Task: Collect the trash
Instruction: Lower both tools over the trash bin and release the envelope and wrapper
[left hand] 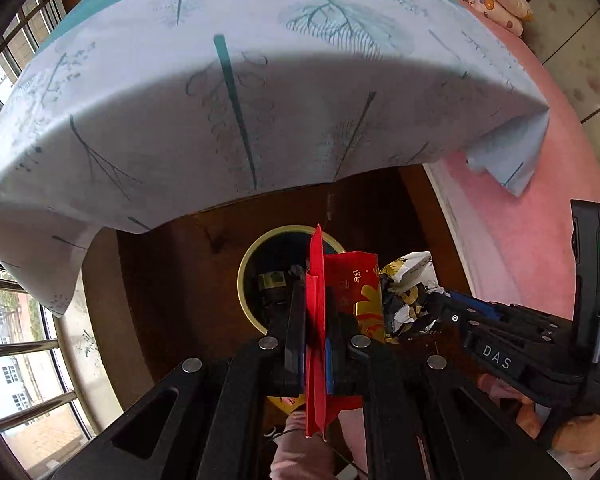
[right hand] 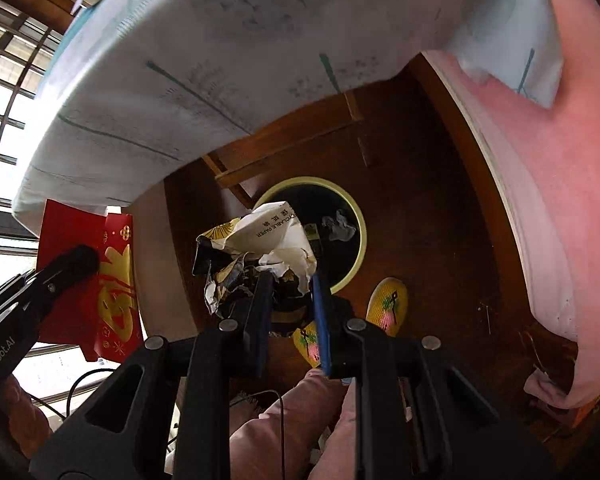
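Note:
My left gripper (left hand: 314, 280) is shut on a flat red and gold paper packet (left hand: 354, 292), held edge-on above a round yellow-rimmed trash bin (left hand: 246, 264) on the brown floor. The packet also shows in the right wrist view (right hand: 84, 280). My right gripper (right hand: 290, 278) is shut on a crumpled white, black and yellow paper wrapper (right hand: 260, 240), held just above and left of the bin (right hand: 360, 220). The wrapper also shows in the left wrist view (left hand: 410, 288). The bin holds some dark and pale trash (right hand: 338, 224).
A table with a pale blue leaf-print cloth (left hand: 220, 100) overhangs the bin. A pink bedcover (right hand: 560, 200) lies to the right. The person's yellow slippers (right hand: 388, 306) and pink trouser legs are below the grippers. Barred windows (left hand: 16, 344) are at left.

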Tool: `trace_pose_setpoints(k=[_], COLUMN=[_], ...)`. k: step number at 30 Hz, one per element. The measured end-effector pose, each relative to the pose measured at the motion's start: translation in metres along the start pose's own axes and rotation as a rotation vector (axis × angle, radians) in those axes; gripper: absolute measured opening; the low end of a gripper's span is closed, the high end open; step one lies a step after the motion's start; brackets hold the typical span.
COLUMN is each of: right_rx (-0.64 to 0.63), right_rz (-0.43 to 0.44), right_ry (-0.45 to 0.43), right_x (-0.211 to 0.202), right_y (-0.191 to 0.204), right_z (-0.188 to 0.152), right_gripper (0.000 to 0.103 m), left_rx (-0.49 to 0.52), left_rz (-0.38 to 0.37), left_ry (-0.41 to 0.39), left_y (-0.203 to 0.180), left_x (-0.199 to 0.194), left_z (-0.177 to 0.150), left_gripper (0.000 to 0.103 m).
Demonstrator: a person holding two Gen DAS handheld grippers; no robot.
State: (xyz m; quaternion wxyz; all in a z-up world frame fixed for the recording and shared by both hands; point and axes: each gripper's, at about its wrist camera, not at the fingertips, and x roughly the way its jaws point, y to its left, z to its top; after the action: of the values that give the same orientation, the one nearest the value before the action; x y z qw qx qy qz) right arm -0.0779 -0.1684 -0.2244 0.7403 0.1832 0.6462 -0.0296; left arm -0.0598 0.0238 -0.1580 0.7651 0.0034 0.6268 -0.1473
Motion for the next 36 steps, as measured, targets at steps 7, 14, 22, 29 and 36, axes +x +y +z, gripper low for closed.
trace_pose_setpoints(k=[7,14,22,29,36], right_rx=[0.020,0.004,0.036,0.070,0.055], right_rz=[-0.044,-0.058,-0.027,-0.019,-0.005], right_ry=[0.031,0.029,0.039,0.051,0.052], right_x=[0.097,0.162,0.197,0.205,0.192], right_y=[-0.026,-0.042,-0.058,-0.058,-0.047], right_z=[0.002,0.004,0.002,0.004,0.007], right_gripper=[0.017,0.017,0.028,0.044,0.046], left_rx=[0.054,0.044,0.020,0.019,0.023], left_rz=[0.051,0.077,0.095,0.105,0.110], left_ry=[0.003,0.029,0.058,0.070,0.027], left_y=[-0.007,-0.007,0.001,0.012,0.010], left_x=[0.097,0.165,0.195,0.189,0.153], left_z=[-0.011,-0.011,-0.014,-0.011,-0.008], left_gripper=[0.006,0.009,0.074,0.082,0.082])
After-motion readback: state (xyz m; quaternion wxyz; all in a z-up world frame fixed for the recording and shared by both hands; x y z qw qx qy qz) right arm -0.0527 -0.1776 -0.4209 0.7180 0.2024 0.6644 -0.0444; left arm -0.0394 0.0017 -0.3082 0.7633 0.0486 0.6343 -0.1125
